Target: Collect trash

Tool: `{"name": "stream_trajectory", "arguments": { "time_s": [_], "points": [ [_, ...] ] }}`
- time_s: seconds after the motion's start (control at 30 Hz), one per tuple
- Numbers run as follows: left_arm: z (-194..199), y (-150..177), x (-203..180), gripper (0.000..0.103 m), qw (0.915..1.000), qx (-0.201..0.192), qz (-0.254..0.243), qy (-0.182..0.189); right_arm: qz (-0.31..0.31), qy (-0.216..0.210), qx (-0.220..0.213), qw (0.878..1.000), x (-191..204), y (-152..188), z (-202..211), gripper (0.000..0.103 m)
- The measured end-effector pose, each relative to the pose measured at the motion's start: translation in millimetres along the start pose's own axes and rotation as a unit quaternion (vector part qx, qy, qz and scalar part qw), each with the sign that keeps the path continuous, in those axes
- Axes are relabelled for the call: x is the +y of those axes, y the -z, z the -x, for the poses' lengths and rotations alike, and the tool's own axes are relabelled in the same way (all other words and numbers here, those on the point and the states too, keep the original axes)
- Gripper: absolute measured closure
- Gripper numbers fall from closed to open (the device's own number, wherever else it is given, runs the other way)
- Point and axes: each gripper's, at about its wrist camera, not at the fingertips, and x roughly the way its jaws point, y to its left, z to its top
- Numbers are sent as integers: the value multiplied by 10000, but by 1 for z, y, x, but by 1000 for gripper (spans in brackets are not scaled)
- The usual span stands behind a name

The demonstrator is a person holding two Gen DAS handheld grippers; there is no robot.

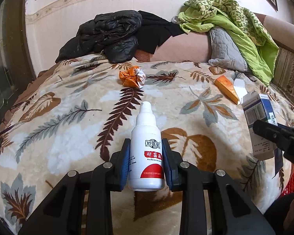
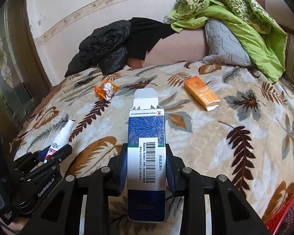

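Clamping a white spray bottle [image 1: 146, 150] between its blue pads, the left tool [image 1: 146, 152] holds it above the leaf-patterned blanket [image 1: 68, 117] on the bed. The right tool [image 2: 146, 156] is closed on a blue-and-white carton [image 2: 146, 146] with its top flap open. Farther out on the blanket, toward the bed's far edge, lie a crumpled orange wrapper [image 1: 132, 77] and an orange box [image 2: 201, 95], well apart. A red mesh basket [image 2: 288, 213] shows at the near right corner.
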Motion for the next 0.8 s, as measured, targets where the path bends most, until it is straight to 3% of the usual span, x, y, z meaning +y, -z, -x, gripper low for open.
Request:
{"name": "stream_trajectory", "arguments": {
  "time_s": [0.8],
  "points": [
    [-1,1,-3,74,9999,-24,-109,-88,-13,-80,49,10000,-1,1,-2,67]
  ]
}}
